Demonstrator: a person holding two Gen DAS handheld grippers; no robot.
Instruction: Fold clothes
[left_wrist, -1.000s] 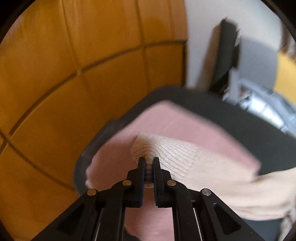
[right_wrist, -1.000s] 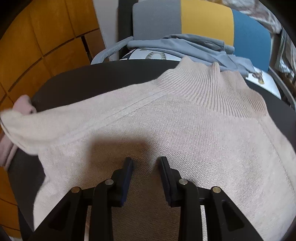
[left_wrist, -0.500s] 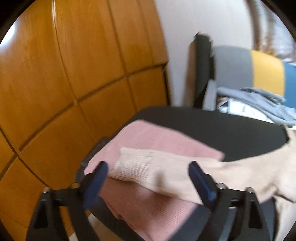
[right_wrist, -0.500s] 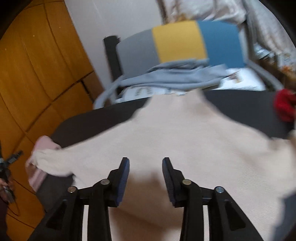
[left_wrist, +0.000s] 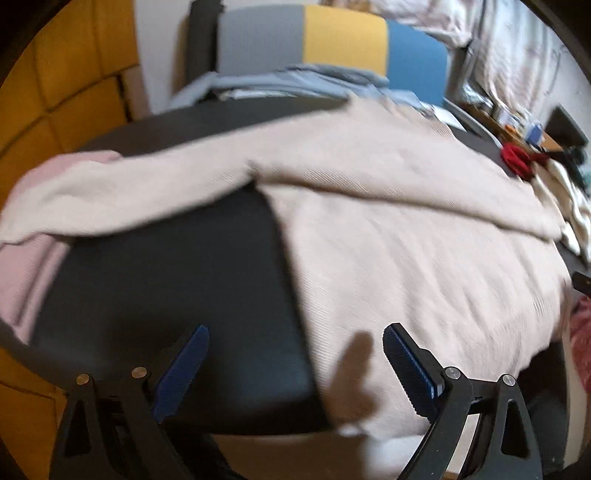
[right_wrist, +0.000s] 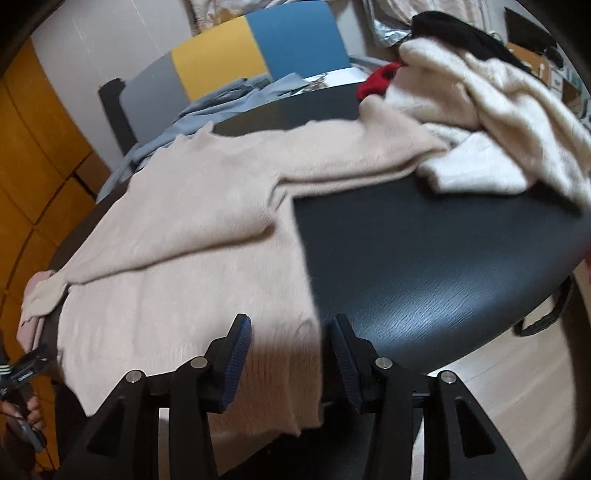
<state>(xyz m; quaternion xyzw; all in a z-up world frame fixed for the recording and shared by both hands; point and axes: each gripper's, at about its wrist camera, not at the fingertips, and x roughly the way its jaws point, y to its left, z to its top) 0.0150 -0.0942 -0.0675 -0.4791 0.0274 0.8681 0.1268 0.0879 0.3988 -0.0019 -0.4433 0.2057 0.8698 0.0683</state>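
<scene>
A beige knit sweater (left_wrist: 406, 240) lies spread flat on the dark round table (left_wrist: 166, 295). Its left sleeve (left_wrist: 110, 192) reaches out over a folded pink garment (left_wrist: 22, 266). My left gripper (left_wrist: 293, 339) stands wide open above the sweater's lower left edge, with nothing between its pads. In the right wrist view the sweater (right_wrist: 184, 240) has its hem hanging over the table's near rim (right_wrist: 424, 258). My right gripper (right_wrist: 290, 332) hovers at the hem's right corner. Its jaws are opening, the knit lies below the gap, and the pads do not press on it.
A heap of cream knitwear (right_wrist: 480, 110) with a red garment (right_wrist: 380, 79) and a black one (right_wrist: 454, 26) fills the table's far right. Behind the table a grey, yellow and blue chair (right_wrist: 240, 59) holds grey-blue clothing (right_wrist: 221, 107). Wooden panels line the left.
The left gripper let go of the sleeve cuff, opened wide and swung right to the sweater's lower edge. The right gripper moved right to the hem's corner and its jaws spread further.
</scene>
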